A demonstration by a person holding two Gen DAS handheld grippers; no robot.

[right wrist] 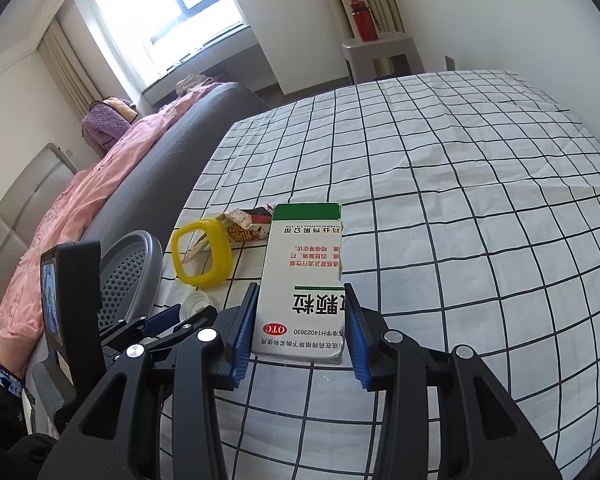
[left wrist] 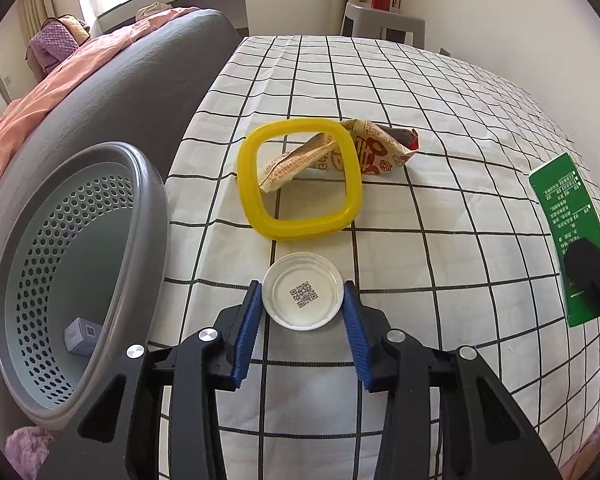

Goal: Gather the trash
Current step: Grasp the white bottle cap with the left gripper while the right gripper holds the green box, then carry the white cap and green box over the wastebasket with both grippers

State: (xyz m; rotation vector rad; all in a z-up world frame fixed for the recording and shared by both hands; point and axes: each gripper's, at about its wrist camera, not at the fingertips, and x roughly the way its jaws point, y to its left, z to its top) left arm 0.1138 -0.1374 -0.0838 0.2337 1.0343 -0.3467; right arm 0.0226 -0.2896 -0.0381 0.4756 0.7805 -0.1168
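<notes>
Blue pads of left gripper [left wrist: 303, 308] clamp white lid [left wrist: 303, 296] on checked sheet [left wrist: 440, 208]. Right gripper [right wrist: 302, 312] holds medicine box [right wrist: 300, 280]. Basket [left wrist: 80, 264], near left, holds one small box [left wrist: 80, 336]. Yellow ring [left wrist: 300, 178], wrapper [left wrist: 376, 148] still uncollected, farther back.

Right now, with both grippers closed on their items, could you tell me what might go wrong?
The left gripper pinches the thin white lid only at its rim, so it could flip out. The right gripper holds the torn medicine box, which may crush. The basket is tilted, so a drop could miss.
</notes>
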